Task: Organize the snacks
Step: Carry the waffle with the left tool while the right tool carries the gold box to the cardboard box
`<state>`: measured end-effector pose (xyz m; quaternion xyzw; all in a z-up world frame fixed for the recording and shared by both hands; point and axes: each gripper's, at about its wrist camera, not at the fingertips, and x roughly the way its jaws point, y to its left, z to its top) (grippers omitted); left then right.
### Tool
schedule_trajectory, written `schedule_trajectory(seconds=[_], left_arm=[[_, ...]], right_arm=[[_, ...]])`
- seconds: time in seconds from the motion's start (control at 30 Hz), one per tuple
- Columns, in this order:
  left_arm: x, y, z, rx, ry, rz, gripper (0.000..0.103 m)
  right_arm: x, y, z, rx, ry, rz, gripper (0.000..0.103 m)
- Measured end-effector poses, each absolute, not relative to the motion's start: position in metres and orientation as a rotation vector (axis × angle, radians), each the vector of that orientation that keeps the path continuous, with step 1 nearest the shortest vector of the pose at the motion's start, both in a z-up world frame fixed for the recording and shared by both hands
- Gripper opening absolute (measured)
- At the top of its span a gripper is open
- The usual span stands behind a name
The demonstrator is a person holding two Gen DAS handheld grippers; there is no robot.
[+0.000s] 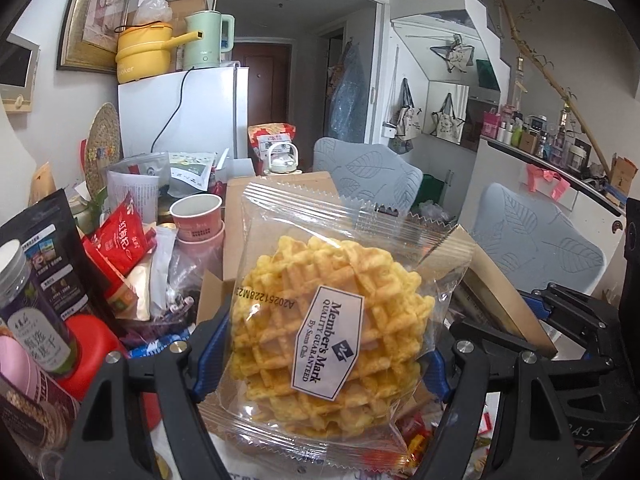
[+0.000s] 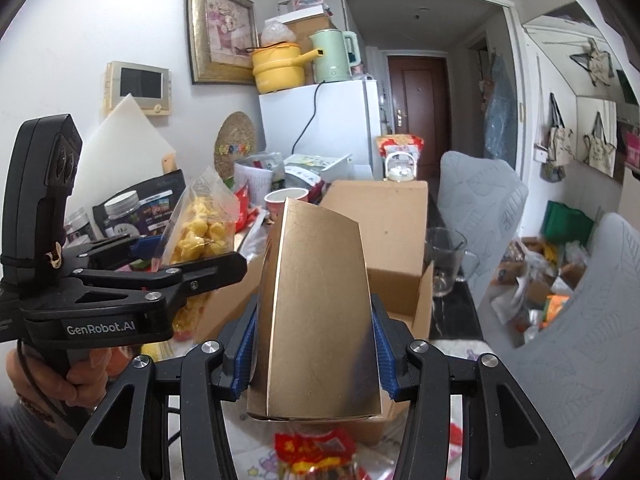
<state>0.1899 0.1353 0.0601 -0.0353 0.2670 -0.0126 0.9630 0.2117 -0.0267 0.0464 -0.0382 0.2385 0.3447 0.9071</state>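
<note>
Mid-task: left gripper (image 1: 320,344) is clamping the waffle pack (image 1: 340,320), right gripper (image 2: 314,344) is gripping a gold carton (image 2: 320,312), both items are hanging above the open cardboard box (image 2: 384,216), and much snack clutter is awaiting sorting.

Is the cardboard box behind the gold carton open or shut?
Open: the cardboard box has a flap standing up at its near corner.

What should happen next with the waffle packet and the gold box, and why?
Probably carry both on over the open brown cardboard box and lower them in. The left gripper is shut on the clear packet of yellow waffles, the right gripper on the gold paper box, and the carton lies just ahead.
</note>
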Motion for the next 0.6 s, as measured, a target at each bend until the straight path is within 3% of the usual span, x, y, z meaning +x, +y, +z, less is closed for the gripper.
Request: schedule_trajectory(seconds=[0.6], left_arm=[[0.281,0.169,0.034,-0.052,0.617,0.12,0.078]], right_arm=[[0.298,0.025,0.035,-0.18,0.56,0.633,0.049]])
